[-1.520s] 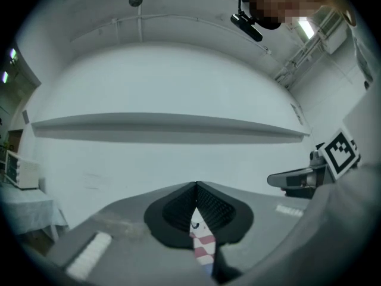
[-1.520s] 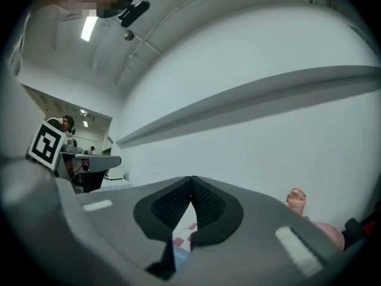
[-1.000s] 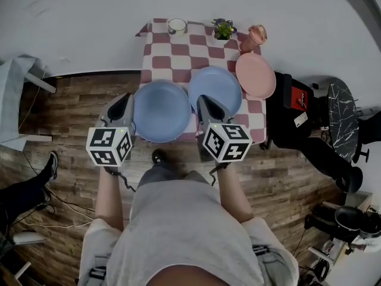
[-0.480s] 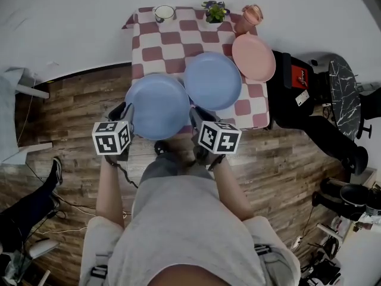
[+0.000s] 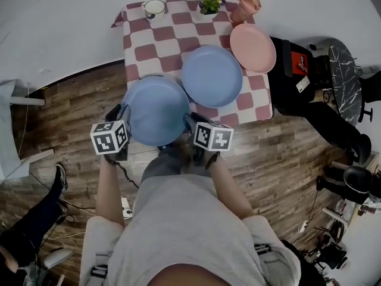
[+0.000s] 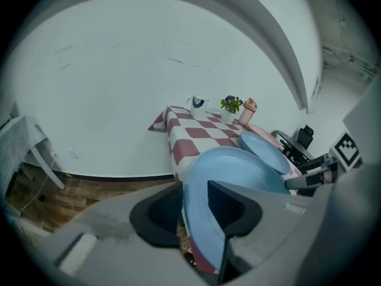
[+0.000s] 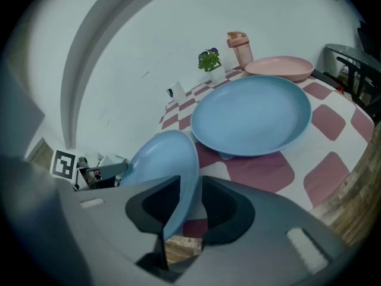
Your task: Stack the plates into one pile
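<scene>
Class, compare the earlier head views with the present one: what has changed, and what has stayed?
The jaws of the left gripper and right gripper, shut before, are opening, each pair with the rim of the near blue plate between them, not pressing it. The far blue plate, pink plate and table stayed put.

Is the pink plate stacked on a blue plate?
No, the pink plate lies directly on the checkered table, beside the far blue plate.
</scene>
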